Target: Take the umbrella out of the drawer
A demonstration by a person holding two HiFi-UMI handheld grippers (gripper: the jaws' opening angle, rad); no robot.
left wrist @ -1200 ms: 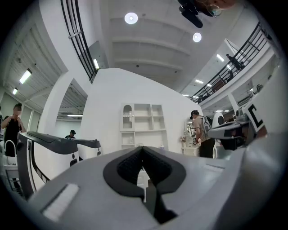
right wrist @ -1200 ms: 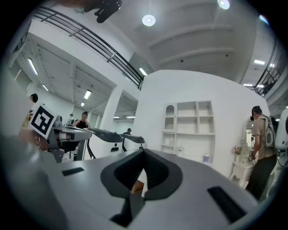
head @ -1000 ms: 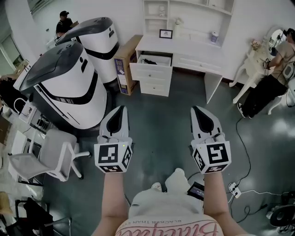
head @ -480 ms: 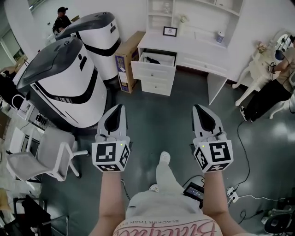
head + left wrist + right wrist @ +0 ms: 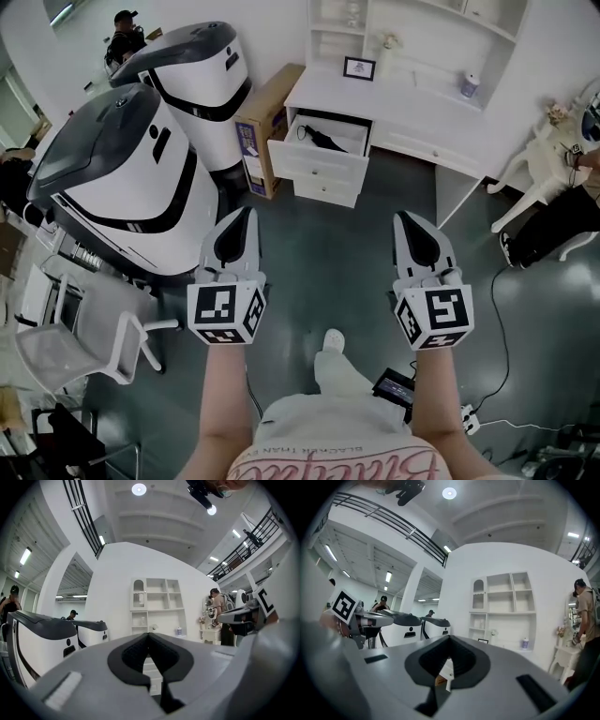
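A white desk (image 5: 422, 105) stands across the room with its top drawer (image 5: 317, 165) pulled open. A dark folded umbrella (image 5: 325, 139) lies inside the drawer. My left gripper (image 5: 246, 215) and right gripper (image 5: 406, 218) are held side by side at waist height, pointing level toward the desk and well short of it. Both are shut with nothing between the jaws. In the left gripper view the left gripper (image 5: 149, 634) points at the white shelf unit (image 5: 157, 604). The right gripper (image 5: 450, 636) sees the same shelves (image 5: 501, 606).
Two big white-and-grey pod machines (image 5: 127, 178) (image 5: 192, 67) stand at the left, with a cardboard box (image 5: 262, 127) beside the drawers. A white chair (image 5: 80, 328) is at the lower left. A seated person (image 5: 562, 220) is at the right. Cables and a power strip (image 5: 466, 419) lie on the floor.
The person has walked toward the desk, so both grippers are nearer to it. The open drawer looms larger and the umbrella inside shows more plainly. Both grippers stay shut.
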